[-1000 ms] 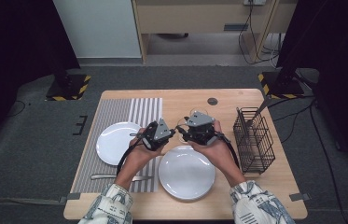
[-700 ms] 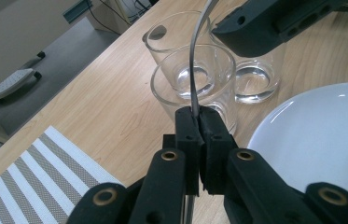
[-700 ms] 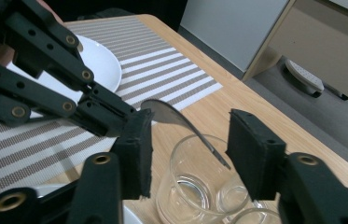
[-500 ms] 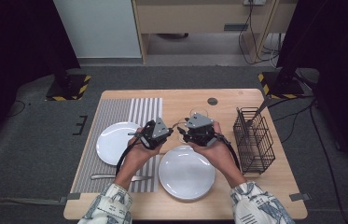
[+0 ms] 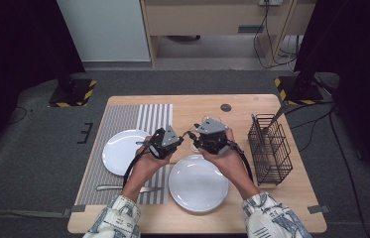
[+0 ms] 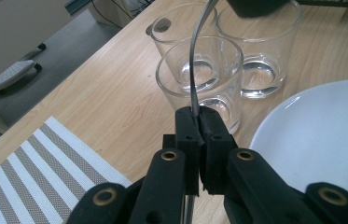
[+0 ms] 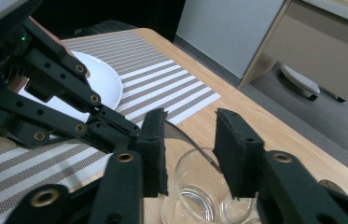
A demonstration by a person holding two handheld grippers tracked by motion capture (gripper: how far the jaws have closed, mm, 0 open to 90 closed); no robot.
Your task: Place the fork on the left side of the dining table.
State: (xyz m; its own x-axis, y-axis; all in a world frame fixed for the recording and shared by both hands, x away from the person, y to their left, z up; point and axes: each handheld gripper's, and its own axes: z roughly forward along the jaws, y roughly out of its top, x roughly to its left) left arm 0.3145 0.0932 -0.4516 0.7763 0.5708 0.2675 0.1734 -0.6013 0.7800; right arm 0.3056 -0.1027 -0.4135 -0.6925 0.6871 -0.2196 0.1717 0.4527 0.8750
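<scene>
My left gripper (image 6: 198,135) clamps a thin metal utensil handle (image 6: 195,60), probably cutlery, over a glass (image 6: 199,79); my right gripper (image 7: 190,149) jaws, just closing, stand apart above another glass (image 7: 199,196).

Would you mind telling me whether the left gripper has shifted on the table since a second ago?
No. In the high view the left gripper sits at the same spot beside the upper rim of the near plate, shut on a thin metal utensil.

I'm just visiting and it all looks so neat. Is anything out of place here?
One thing: a thin metal utensil, pinched in the shut left gripper, leans into a drinking glass rather than lying on the striped placemat. Which kind of utensil it is I cannot tell. Nothing looks spilled or broken.
</scene>
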